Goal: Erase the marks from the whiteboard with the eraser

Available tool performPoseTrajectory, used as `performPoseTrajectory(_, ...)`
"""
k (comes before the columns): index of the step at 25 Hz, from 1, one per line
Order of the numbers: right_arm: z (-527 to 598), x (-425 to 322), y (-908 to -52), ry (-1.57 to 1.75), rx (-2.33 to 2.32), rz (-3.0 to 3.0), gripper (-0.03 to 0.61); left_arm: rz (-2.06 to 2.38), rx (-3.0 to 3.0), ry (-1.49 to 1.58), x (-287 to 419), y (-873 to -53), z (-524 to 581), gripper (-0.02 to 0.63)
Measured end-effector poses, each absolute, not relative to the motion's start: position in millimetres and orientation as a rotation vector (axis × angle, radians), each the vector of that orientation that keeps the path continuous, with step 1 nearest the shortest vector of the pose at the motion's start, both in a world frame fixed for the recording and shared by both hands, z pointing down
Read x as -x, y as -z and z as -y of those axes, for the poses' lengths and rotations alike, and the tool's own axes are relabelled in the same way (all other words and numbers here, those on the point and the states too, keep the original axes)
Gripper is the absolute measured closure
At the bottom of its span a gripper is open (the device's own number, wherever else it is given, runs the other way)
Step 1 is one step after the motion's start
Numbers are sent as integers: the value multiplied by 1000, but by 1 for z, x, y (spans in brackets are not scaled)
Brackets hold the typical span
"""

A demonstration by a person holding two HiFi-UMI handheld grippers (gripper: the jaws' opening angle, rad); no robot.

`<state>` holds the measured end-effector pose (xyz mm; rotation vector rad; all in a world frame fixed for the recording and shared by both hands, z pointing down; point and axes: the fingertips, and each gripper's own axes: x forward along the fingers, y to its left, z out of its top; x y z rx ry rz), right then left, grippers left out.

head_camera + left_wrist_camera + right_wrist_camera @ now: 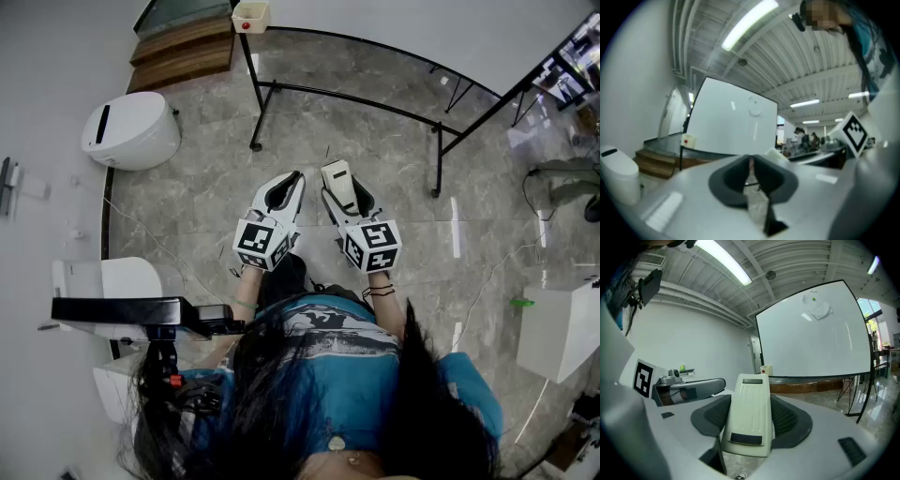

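Whiteboard [811, 333] ahead; eraser [749, 413] lengthwise toward it

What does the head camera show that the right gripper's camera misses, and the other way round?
Only the head view shows the person from above, in a blue top with long dark hair, and a white bin on the floor.

Only the right gripper view shows the front of the whiteboard, with a faint smudged mark near its top.

Both show the cream eraser clamped in the right gripper, and a small box with a red button on the board's frame.
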<state>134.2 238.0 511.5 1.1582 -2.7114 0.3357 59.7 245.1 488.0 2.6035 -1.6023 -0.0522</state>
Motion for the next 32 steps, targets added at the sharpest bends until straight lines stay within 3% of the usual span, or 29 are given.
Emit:
performPoseTrajectory(17, -123, -32, -506, -464, -1312, 2646, 314, 1424, -2643, 49, 48, -485, -114, 584)
performPoseTrajectory(32, 4, -28, -503, -446, -1319, 2665, 314, 1404, -2663, 58, 46, -487, -2, 584)
